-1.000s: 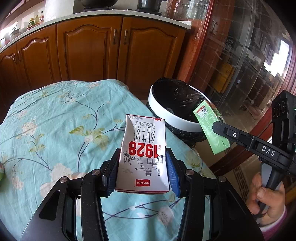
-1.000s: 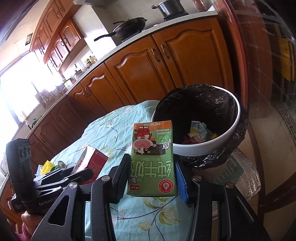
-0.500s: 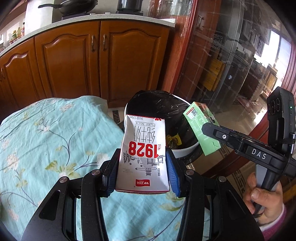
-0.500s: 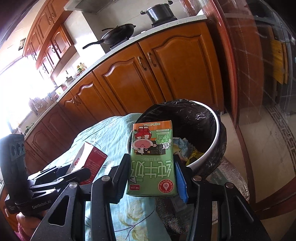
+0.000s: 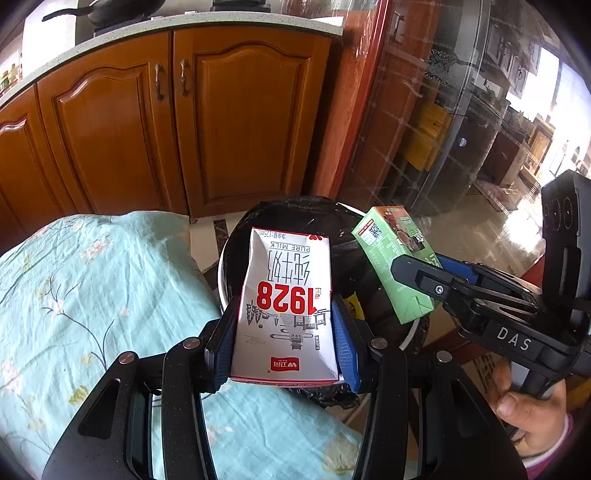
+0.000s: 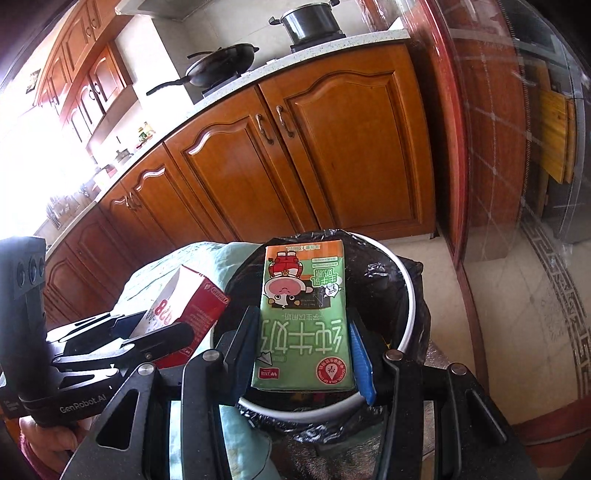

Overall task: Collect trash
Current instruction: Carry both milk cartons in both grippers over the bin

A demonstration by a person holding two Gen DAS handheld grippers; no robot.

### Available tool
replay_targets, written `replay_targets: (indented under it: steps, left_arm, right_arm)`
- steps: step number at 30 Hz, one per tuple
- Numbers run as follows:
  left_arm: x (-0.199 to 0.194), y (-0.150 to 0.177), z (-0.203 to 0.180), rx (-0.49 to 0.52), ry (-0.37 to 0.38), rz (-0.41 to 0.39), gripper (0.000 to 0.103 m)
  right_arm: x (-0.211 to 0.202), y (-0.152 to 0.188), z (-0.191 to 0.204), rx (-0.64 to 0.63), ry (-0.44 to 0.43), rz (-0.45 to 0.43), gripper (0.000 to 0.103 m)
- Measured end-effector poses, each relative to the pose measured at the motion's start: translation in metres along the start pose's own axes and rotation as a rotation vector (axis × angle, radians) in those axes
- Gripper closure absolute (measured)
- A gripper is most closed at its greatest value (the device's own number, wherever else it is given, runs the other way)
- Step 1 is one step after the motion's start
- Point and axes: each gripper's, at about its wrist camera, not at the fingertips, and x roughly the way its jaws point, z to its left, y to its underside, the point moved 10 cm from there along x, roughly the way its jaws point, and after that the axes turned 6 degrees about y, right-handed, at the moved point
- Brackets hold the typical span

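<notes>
My left gripper point(image 5: 284, 343) is shut on a white milk carton point(image 5: 286, 306) printed "1928" in red, held over the near rim of the white trash bin point(image 5: 221, 280) with a black liner. My right gripper point(image 6: 303, 354) is shut on a green milk carton point(image 6: 304, 314), which hangs above the open mouth of the same bin point(image 6: 408, 295). The left wrist view shows the green carton point(image 5: 391, 254) and the right gripper point(image 5: 424, 269) at the right, over the bin's far side. In the right wrist view the white carton point(image 6: 184, 306) sits at the left in the left gripper point(image 6: 162, 328).
A table with a light-blue flowered cloth point(image 5: 92, 295) lies left of the bin. Wooden cabinets point(image 5: 221, 122) stand behind, with a pan point(image 6: 221, 68) and a pot point(image 6: 310, 24) on the counter. A glass-fronted cabinet point(image 5: 461, 129) stands at the right. A hand point(image 5: 528, 417) holds the right gripper's handle.
Both grippers have carried their cartons off the table toward the bin; the bin now lies directly under both cartons. Neither grip has altered.
</notes>
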Motion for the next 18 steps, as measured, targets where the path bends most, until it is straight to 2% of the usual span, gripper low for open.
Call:
replay_targets:
  steps: [7, 18]
  left_arm:
    - [0.019, -0.001, -0.002, -0.003, 0.009, 0.045, 0.058]
    - [0.033, -0.001, -0.004, 0.007, 0.004, 0.075, 0.058]
  right_arm:
    - [0.017, -0.006, -0.010, -0.005, 0.016, 0.033, 0.057]
    - [0.029, -0.007, -0.017, -0.014, 0.034, 0.068, 0.057]
